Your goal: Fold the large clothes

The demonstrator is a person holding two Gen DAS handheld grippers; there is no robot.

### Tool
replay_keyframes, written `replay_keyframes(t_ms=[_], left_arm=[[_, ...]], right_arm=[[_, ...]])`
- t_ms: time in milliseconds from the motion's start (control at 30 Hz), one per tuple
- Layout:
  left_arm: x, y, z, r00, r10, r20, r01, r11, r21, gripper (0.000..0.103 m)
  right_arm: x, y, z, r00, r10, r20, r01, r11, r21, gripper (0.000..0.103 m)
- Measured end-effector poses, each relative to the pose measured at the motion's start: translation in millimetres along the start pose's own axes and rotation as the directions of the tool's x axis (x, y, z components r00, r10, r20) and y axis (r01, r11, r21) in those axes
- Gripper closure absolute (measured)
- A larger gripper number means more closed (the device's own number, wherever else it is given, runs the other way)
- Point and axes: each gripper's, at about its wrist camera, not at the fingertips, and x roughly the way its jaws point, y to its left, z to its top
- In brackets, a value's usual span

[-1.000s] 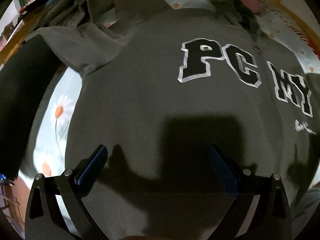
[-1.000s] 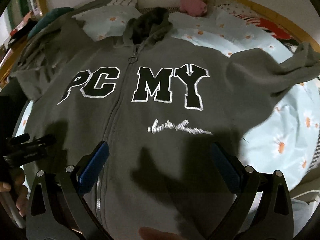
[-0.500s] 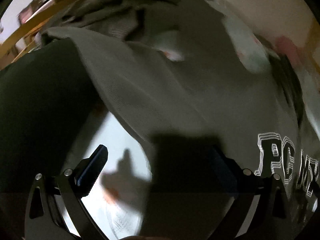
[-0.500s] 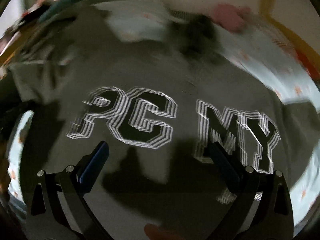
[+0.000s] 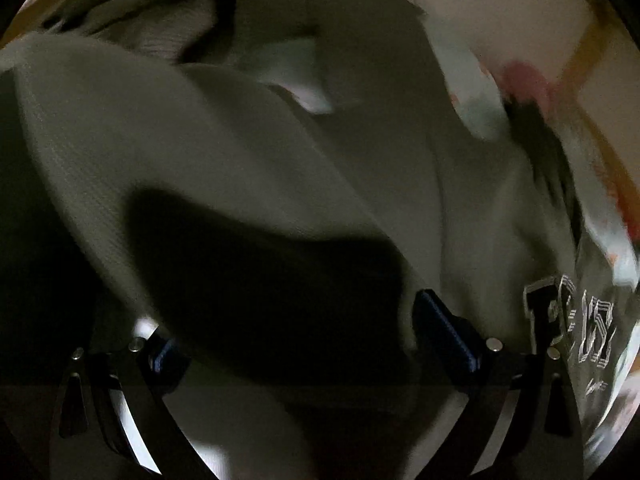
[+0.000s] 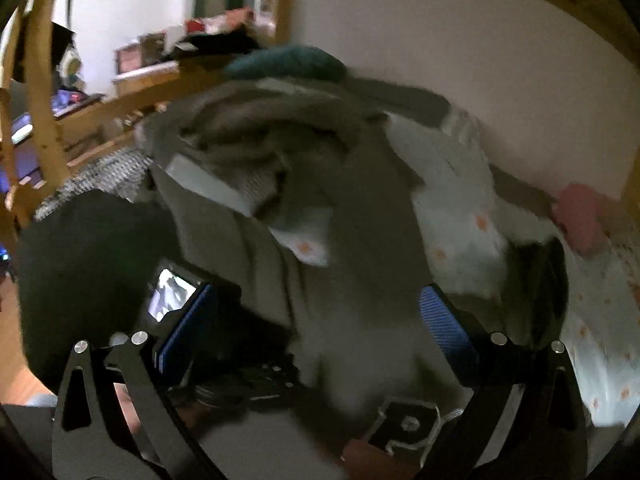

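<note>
My left gripper [image 5: 304,332] stood with fingers apart over the grey hoodie [image 5: 248,168]; my right gripper [image 6: 316,328] likewise, hoodie cloth between its fingers. The hoodie lay on the daisy-print bedsheet [image 6: 460,216]. Beyond stood the wooden bed frame [image 6: 44,92] and wall [image 6: 460,52].

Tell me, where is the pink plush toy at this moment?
The pink plush toy lies at the right side of the right wrist view, on the daisy sheet near the wall, beyond the grey hoodie.

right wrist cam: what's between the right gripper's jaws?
Grey hoodie fabric fills the gap of the right gripper, with the left gripper beside its left jaw. Seen in the right wrist view.
</note>
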Motion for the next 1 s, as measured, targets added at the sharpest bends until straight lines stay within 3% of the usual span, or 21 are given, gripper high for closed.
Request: replay_keyframes(t_ms=[33, 67, 133, 233, 300, 367, 467, 600, 667, 700, 733, 767, 800, 833, 900, 1000], left_arm=[[-10.5, 9.8, 4.0, 0.995, -0.095, 0.041, 0.097, 0.994, -0.048, 0.007], [-25.7, 23.8, 10.5, 0.968, -0.225, 0.109, 0.237, 0.965, -0.113, 0.007], [-47.3, 40.7, 20.4, 0.922, -0.335, 0.194, 0.369, 0.912, -0.177, 0.007], [-73.0, 59.2, 33.9, 0.869, -0.414, 0.273, 0.472, 0.859, -0.2, 0.007], [-81.8, 66.6, 34.6, 0.847, -0.445, 0.289, 0.51, 0.835, -0.209, 0.007], [-87.4, 70.7, 31.9, 0.832, -0.449, 0.327, 0.524, 0.83, -0.192, 0.007], [-85.2, 78.3, 32.9, 0.827, -0.451, 0.337, 0.529, 0.827, -0.192, 0.007], [-86.7, 76.7, 32.4, 0.828, -0.444, 0.343, 0.521, 0.835, -0.178, 0.007], [-99.3, 87.0, 24.6, 0.829, -0.439, 0.346, 0.515, 0.841, -0.167, 0.007], [-97.9, 84.8, 25.2, 0.831, -0.438, 0.344, 0.511, 0.844, -0.16, 0.007], [-100.1, 86.1, 23.0, 0.831, -0.438, 0.343, 0.509, 0.848, -0.151, 0.007], [-107.9, 94.2, 18.4, 0.829, -0.44, 0.346, 0.511, 0.846, -0.149, 0.007], [-108.5, 96.2, 18.4, 0.823, -0.445, 0.354, 0.519, 0.842, -0.149, 0.007], [-108.5, 98.9, 17.9, 0.816, -0.454, 0.359, 0.53, 0.834, -0.15, 0.007], [-106.4, 101.2, 16.3, 0.811, -0.46, 0.362, 0.54, 0.827, -0.16, 0.007], [-105.4, 98.2, 13.0, 0.816, -0.45, 0.361, 0.528, 0.836, -0.151, 0.007]], right_arm=[[-6.4, 1.4, 1.2, 1.0, 0.019, 0.018, -0.019, 1.0, 0.0, 0.003], [-11.6, 1.6, 0.7, 0.999, 0.031, 0.043, -0.031, 1.0, -0.003, 0.003], [-10.6, 1.6, -7.3, 0.998, 0.004, 0.058, -0.003, 1.0, -0.019, 0.003], [14.6, 11.4, -42.1, 0.999, 0.015, 0.028, -0.011, 0.993, -0.117, 0.003], [33.9, 25.1, -67.1, 1.0, 0.016, 0.002, -0.016, 0.984, -0.177, 0.003], [61.4, 50.2, -86.7, 1.0, 0.007, -0.008, -0.009, 0.96, -0.281, 0.003], [87.7, 91.9, -93.4, 0.996, -0.017, 0.086, 0.05, 0.914, -0.402, 0.003], [128.8, 127.6, -73.6, 0.988, -0.085, 0.125, 0.135, 0.873, -0.468, 0.004], [149.5, 130.2, -64.2, 0.996, -0.052, 0.069, 0.078, 0.885, -0.458, 0.021], [161.8, 129.1, -61.1, 0.997, -0.071, 0.017, 0.071, 0.888, -0.454, 0.041], [172.2, 125.0, -60.7, 0.996, -0.075, -0.057, 0.042, 0.896, -0.442, 0.053], [176.8, 120.6, -62.6, 0.992, -0.052, -0.113, 0.0, 0.906, -0.423, 0.056], [177.2, 116.7, -66.0, 0.989, -0.025, -0.143, -0.036, 0.913, -0.406, 0.065], [174.7, 113.6, -69.1, 0.99, -0.018, -0.143, -0.041, 0.915, -0.401, 0.085], [154.4, 100.9, -72.0, 0.997, -0.039, -0.069, 0.01, 0.925, -0.379, 0.09], [100.0, 69.9, -66.7, 0.998, 0.015, 0.065, 0.002, 0.968, -0.252, 0.09]])
